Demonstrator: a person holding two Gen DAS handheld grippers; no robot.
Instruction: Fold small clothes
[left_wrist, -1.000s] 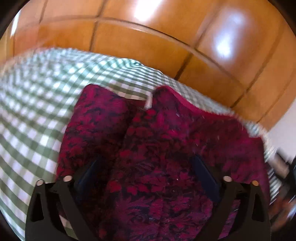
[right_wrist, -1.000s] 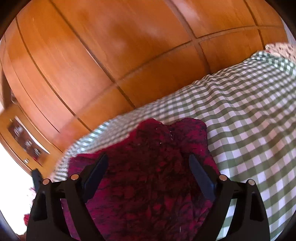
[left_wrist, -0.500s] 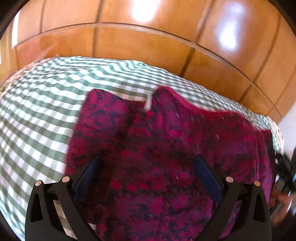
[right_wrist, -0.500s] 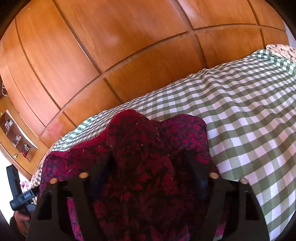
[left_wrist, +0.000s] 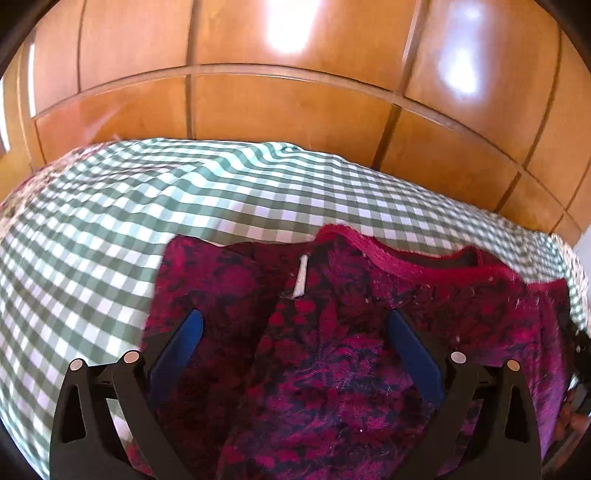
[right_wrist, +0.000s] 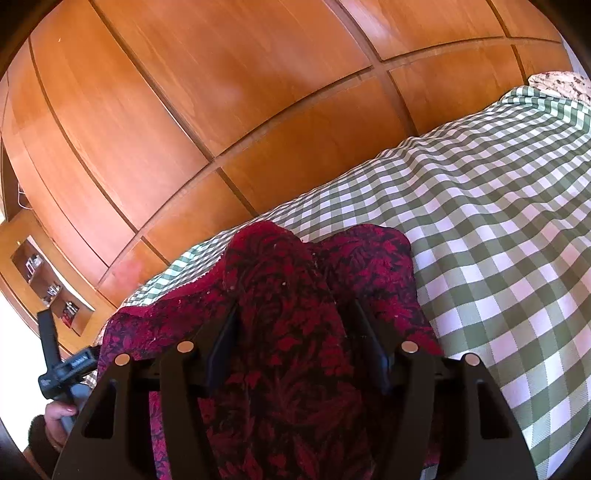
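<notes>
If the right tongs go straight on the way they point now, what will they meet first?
Most likely the red patterned garment: a raised ridge of it already lies between the closing right tongs. Beyond it lies the checked bedcover, then the wooden wardrobe. Depth is hard to judge.

Garment (left_wrist: 332, 350) on bedspread (left_wrist: 184, 206) (wardrobe (left_wrist: 280, 103) behind)

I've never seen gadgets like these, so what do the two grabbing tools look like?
Both are black plastic. The left gripper has two angled fingers with blue pads and silver round studs on its frame. The right gripper has the same shape, with dark pads. No cables show.
</notes>
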